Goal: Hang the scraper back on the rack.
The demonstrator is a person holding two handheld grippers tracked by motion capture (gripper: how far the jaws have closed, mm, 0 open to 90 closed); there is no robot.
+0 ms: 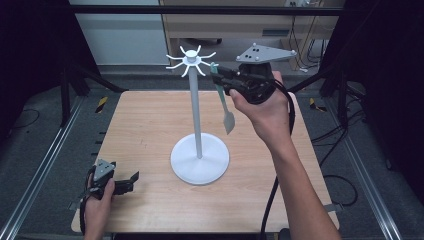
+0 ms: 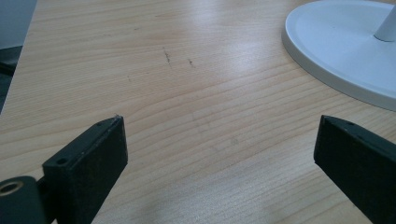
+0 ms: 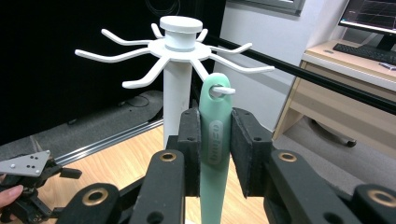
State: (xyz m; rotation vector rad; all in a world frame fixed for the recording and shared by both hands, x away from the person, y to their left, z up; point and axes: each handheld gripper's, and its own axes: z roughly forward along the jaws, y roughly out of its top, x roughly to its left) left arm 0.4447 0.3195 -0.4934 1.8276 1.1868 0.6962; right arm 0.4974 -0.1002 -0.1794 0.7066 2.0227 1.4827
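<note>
A white utensil stand (image 1: 196,110) with a round base (image 1: 200,160) rises from the middle of the wooden table (image 1: 145,115); its hub (image 3: 180,44) carries several curved hooks. A pale green spatula (image 1: 223,102) hangs blade down beside the pole. The hole in its handle (image 3: 215,186) sits over one hook (image 3: 223,90). My right gripper (image 1: 220,77) is up by the hooks, jaws shut on that handle just under the hole. My left gripper (image 1: 132,181) rests low at the table's front left corner, open, nothing between its jaws (image 2: 219,140), with the stand's base (image 2: 341,51) ahead to its right.
Metal rails (image 1: 45,160) run along both sides of the table. Behind it are a desk (image 3: 355,93) with a keyboard and monitor, and a black horizontal bar (image 1: 200,9). A black cable (image 1: 282,165) trails from the right gripper over the table's right side.
</note>
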